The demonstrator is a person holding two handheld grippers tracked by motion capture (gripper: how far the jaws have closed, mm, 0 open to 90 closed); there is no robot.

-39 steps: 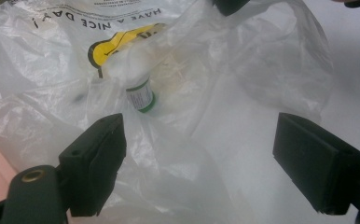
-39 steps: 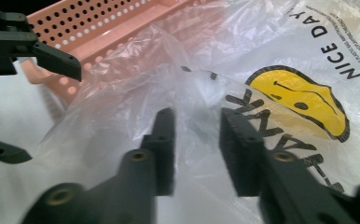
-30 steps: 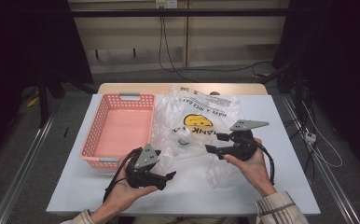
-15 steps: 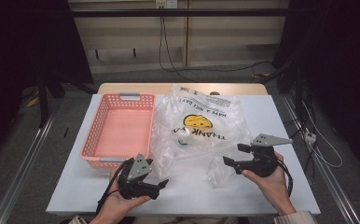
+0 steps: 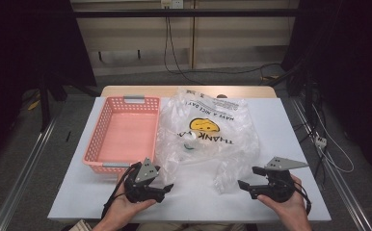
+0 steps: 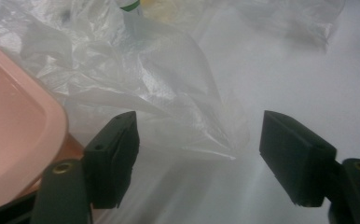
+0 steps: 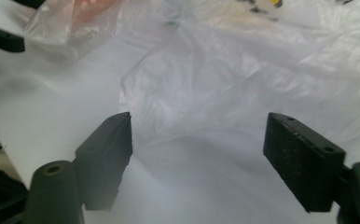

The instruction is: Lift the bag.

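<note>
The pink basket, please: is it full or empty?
Empty: the pink basket shows only its bare floor; the plastic bag lies beside it.

Left gripper (image 5: 167, 187): held low in the left hand (image 5: 126, 209), jaws apart, just closing slightly. Right gripper (image 5: 244, 186): opposite it, facing it, jaws apart, just narrowed.

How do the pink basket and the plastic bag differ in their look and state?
The pink basket is stiff, opaque and holed along its walls; the plastic bag is clear, soft and crumpled. The basket looks empty; the bag has a small object inside and carries a yellow smiley face with printed words. Both rest side by side on the white table.
</note>
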